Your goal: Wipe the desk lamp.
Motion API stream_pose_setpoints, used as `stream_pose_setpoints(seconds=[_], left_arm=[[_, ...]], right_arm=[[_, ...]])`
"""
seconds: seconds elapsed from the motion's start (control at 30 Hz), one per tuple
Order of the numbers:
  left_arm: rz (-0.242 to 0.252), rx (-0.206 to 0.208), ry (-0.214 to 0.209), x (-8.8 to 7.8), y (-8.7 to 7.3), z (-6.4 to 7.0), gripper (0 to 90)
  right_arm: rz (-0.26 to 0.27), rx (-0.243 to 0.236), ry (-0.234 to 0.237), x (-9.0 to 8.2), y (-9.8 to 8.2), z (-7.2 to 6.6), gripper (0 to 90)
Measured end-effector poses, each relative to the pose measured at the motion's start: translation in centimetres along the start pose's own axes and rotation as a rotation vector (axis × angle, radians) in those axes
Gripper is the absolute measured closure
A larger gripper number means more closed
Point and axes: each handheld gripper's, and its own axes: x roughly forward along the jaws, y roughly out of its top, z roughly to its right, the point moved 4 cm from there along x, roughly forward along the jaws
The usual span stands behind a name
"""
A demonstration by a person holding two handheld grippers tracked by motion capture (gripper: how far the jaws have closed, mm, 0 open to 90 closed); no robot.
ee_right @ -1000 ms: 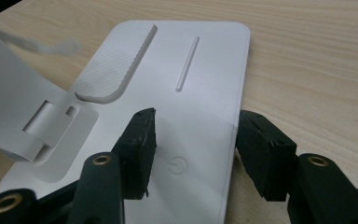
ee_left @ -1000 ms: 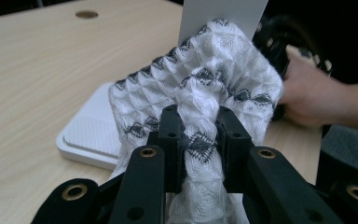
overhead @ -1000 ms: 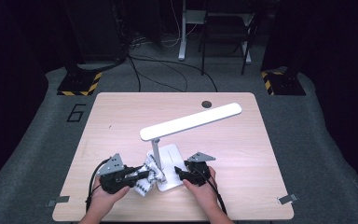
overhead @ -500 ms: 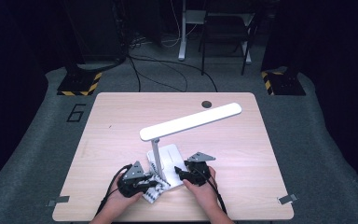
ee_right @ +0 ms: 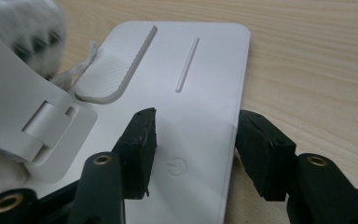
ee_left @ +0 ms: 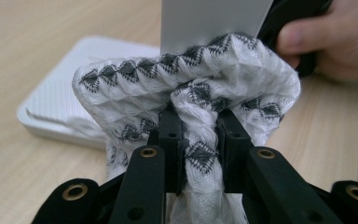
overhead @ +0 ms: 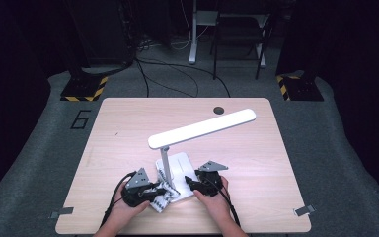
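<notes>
Dark room, light wood counter (overhead: 128, 128). We've got the patterned cloth (ee_left: 191, 98) clamped tight in the left gripper (overhead: 145, 192), bunched against the white lamp's post (ee_left: 214, 21) right ahead of it. The right gripper (ee_right: 193, 154) sits parted over the lamp base (ee_right: 205, 70), one jaw on it, gripping nothing. Wiping looks underway around the post; the base probably remains.

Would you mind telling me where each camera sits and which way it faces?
High view: above the person's side, facing forward and down on the table; both hands and forearms show.
Left gripper view: on the left gripper, facing the lamp's upright; its jaws pinch a cloth.
Right gripper view: on the right gripper, facing along the lamp base between its jaws.
All three share the lamp.
</notes>
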Motion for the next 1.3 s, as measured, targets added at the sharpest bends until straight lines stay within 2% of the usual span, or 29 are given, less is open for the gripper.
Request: stream_pose_setpoints(seconds=[0.07, 0.1, 0.17, 0.23, 0.33, 0.43, 0.53, 0.63, 0.7, 0.8, 0.93, 0.97, 1.03, 1.13, 1.3], left_arm=[[0.020, 0.009, -0.013, -0.9, 1.1, 0.1, 75.4], [0.041, 0.028, -0.008, -1.5, 1.8, 0.2, 75.3], [0.056, 0.017, -0.026, -2.5, 3.0, 0.5, 75.3], [0.072, 0.032, -0.020, -3.3, 4.1, 0.5, 75.3], [0.093, 0.031, -0.020, -4.7, 5.9, 0.9, 75.3], [0.121, 0.033, -0.043, -6.4, 8.0, 0.9, 75.2], [0.166, 0.037, -0.032, -7.8, 9.8, 1.0, 75.2], [0.201, 0.063, -0.017, -8.8, 11.4, 1.3, 75.1], [0.206, 0.074, -0.016, -9.0, 11.7, 1.4, 75.1], [0.214, 0.074, -0.012, -8.5, 11.2, 1.4, 75.0], [0.174, 0.045, -0.024, -7.1, 9.4, 1.1, 75.0], [0.145, 0.037, -0.024, -6.4, 8.5, 0.9, 75.0], [0.123, 0.031, -0.025, -5.6, 7.4, 0.7, 75.0], [0.083, -0.008, -0.032, -3.9, 5.3, 0.3, 74.9], [0.023, -0.026, -0.038, -1.3, 1.9, -0.4, 74.8]], right_arm=[[-0.007, -0.003, 0.004, 0.0, 0.0, 0.0, 47.3], [-0.008, -0.005, 0.003, -0.1, 0.0, 0.0, 47.3], [0.001, 0.005, -0.002, 0.0, 0.0, -0.1, 47.3], [0.001, 0.005, -0.003, 0.0, 0.0, -0.1, 47.4], [0.002, 0.001, -0.008, 0.0, 0.0, -0.1, 47.5], [0.002, 0.001, -0.008, 0.0, 0.0, -0.1, 47.4], [0.004, -0.004, -0.009, 0.0, 0.0, -0.1, 47.6], [0.006, -0.007, -0.009, 0.0, 0.0, -0.1, 47.6], [0.007, -0.005, -0.010, 0.0, 0.0, -0.1, 47.6], [0.007, -0.004, -0.010, 0.0, 0.0, -0.1, 47.6], [0.001, -0.005, -0.010, 0.0, 0.0, -0.1, 47.6], [-0.001, -0.008, -0.009, 0.0, 0.0, -0.1, 47.6], [-0.003, -0.008, -0.010, 0.0, 0.0, -0.1, 47.6], [-0.002, -0.008, -0.010, 0.0, 0.0, -0.1, 47.6], [0.004, -0.008, -0.013, 0.0, 0.0, -0.1, 47.6]])
